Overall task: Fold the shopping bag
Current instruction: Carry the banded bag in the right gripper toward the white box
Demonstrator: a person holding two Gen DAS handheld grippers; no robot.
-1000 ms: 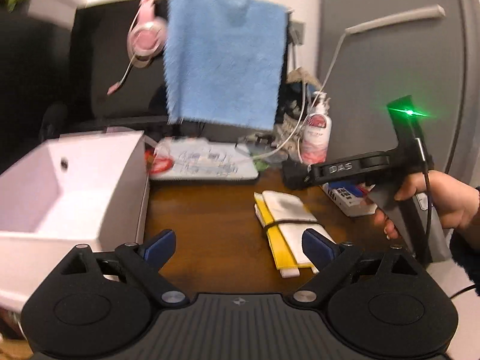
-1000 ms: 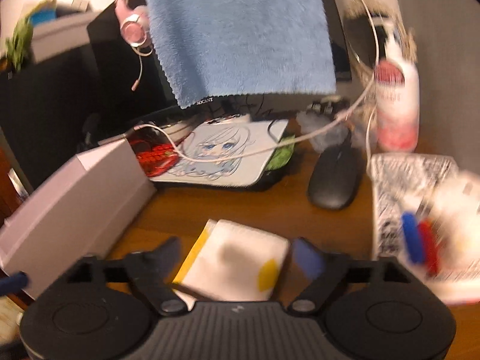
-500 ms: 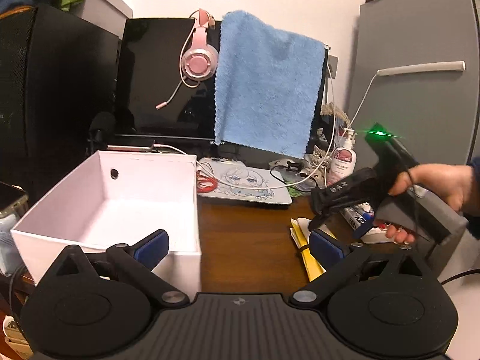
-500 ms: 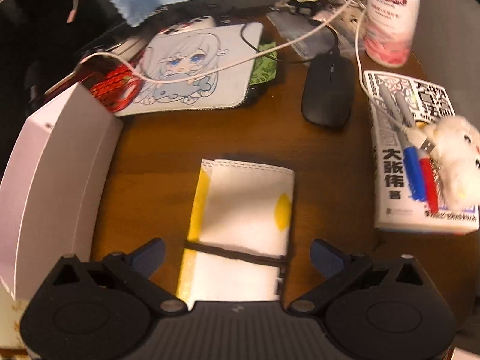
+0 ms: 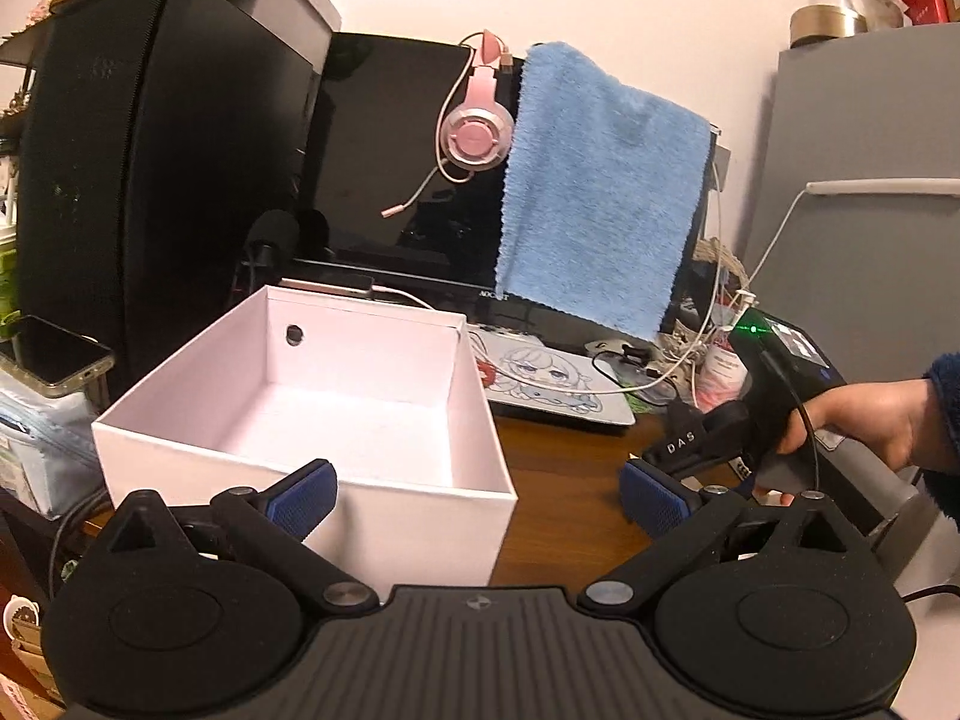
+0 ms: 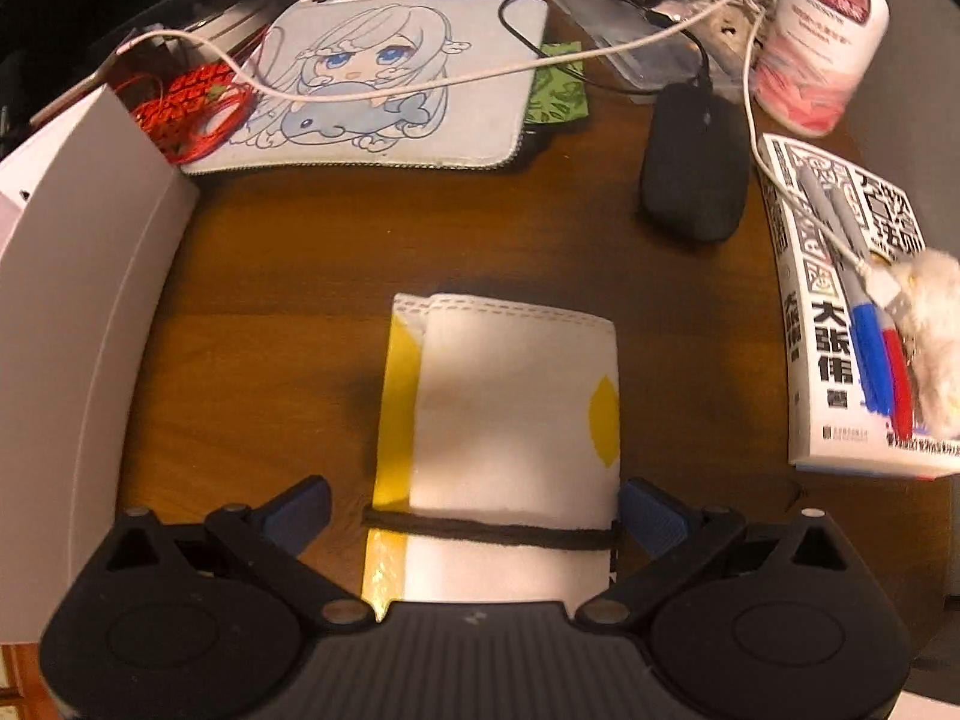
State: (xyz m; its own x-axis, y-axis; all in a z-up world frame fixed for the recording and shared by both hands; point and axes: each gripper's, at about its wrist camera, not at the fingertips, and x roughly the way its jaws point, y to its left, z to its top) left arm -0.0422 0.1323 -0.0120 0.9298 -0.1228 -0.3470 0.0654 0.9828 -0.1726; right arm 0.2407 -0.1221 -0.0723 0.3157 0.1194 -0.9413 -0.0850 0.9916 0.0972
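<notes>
Since the bag (image 6: 510, 414) lies folded and banded at lower centre on the desk (image 6: 288, 276), the right gripper (image 6: 474, 516), jaws wide, should descend squarely; the left gripper (image 5: 477, 495) hangs wide, empty.

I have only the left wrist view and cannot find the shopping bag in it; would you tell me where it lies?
Observer: The shopping bag lies folded flat on the wooden desk, directly in front of the right claw, whose fingers are open on either side of it.
Operator: Thank you. Is anything holding the fold together?
Observer: Yes, a black band runs across the bag at the end nearest the claw.
Operator: Is there anything close on its right side?
Observer: A book with pens on top lies to the right, apart from the bag, with bare desk between them.
</notes>
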